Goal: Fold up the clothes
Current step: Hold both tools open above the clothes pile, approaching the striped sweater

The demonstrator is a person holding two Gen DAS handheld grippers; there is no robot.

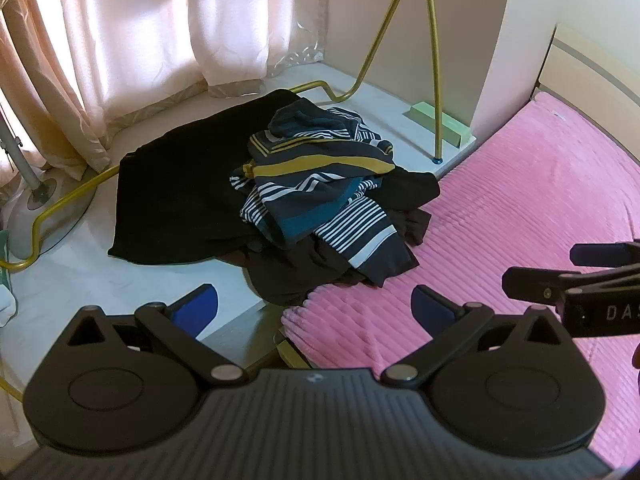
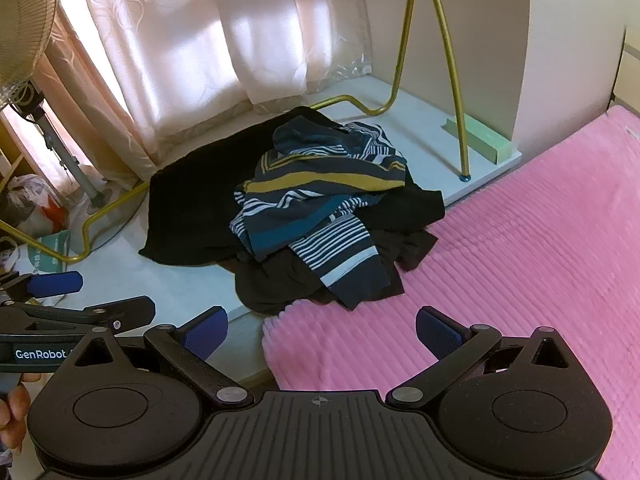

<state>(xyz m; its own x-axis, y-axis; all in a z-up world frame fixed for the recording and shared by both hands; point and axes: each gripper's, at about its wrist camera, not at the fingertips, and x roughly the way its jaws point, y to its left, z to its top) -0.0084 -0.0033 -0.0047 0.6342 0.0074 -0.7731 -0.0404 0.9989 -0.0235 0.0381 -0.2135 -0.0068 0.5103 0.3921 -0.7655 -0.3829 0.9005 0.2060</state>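
Clothes (image 1: pixel 280 196) lie heaped mid-frame, straddling the white platform (image 1: pixel 100 280) at left and the pink blanket's (image 1: pixel 520 220) edge. Left gripper (image 1: pixel 316 304) and right gripper (image 2: pixel 322 328) hover wide apart-jawed, empty, over bare pink blanket at lower right.

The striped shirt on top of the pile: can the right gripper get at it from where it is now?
Probably yes. The right gripper is open and empty, and only bare pink blanket lies between it and the striped shirt, which sits uncovered on the dark clothes.
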